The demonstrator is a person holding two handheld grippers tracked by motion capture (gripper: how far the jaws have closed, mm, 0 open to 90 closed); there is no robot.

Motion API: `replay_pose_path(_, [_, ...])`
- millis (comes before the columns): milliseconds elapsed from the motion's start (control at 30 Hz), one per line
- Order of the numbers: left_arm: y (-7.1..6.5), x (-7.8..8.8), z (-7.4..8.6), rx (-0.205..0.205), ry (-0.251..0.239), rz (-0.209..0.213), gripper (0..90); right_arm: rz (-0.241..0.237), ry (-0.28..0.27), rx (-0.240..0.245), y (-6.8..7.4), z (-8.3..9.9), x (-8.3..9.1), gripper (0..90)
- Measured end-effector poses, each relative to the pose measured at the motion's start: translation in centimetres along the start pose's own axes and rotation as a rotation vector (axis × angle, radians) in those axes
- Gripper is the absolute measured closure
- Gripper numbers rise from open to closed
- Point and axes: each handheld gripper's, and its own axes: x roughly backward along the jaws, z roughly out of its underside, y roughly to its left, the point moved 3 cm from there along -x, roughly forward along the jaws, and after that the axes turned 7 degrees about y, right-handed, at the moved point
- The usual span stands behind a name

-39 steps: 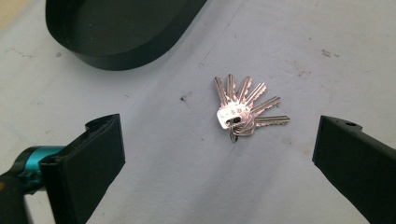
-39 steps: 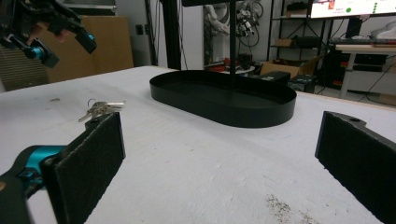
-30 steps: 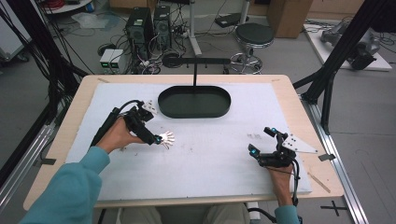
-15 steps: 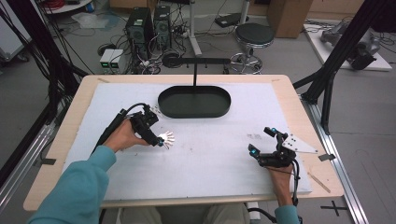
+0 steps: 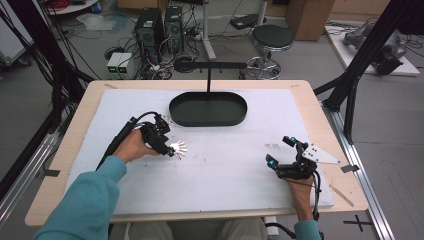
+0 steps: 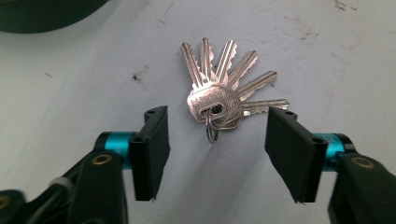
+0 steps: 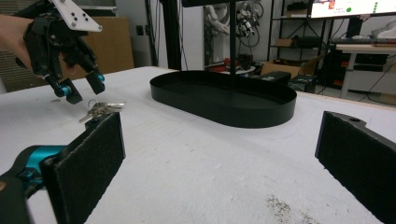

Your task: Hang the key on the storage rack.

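Note:
A bunch of silver keys (image 6: 223,93) on a ring lies fanned out on the white mat (image 5: 225,170), left of centre (image 5: 178,148). My left gripper (image 6: 215,144) hovers just over the ring end, jaws open and standing on either side of it, not touching. In the high view the left gripper (image 5: 170,150) points down at the keys. My right gripper (image 5: 280,151) rests open on the mat at the right, nothing between its jaws (image 7: 219,154). From the right gripper view the keys (image 7: 99,110) lie far off under the left gripper (image 7: 80,88).
A black oval tray (image 5: 208,109) with an upright post (image 5: 208,77) stands at the back middle of the mat. The wooden table edge (image 5: 320,115) frames the mat. Small dark specks mark the mat near the centre.
My left gripper has moved a little to the right and lowered toward the keys. The right gripper has stayed put.

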Motion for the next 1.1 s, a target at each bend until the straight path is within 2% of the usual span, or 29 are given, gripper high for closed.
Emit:
replay_pose_path(267, [0.11,-0.24,0.15,-0.001,0.009,0.010,59.5,-0.001,0.000,0.000,-0.01,0.00,0.00,0.6])
replay_pose_path(433, [0.18,-0.40,0.16,0.002,0.018,0.016,66.6,-0.001,0.000,0.000,0.00,0.00,0.00,0.6])
replay_pose_path(867, [0.36,-0.60,0.16,0.021,0.028,0.025,79.4,-0.001,0.001,0.000,-0.01,0.01,0.01,0.6])
replay_pose_path(1100, [0.36,-0.69,-0.03,0.049,0.019,0.036,84.6,-0.001,0.000,0.001,-0.01,0.00,0.00,0.6])
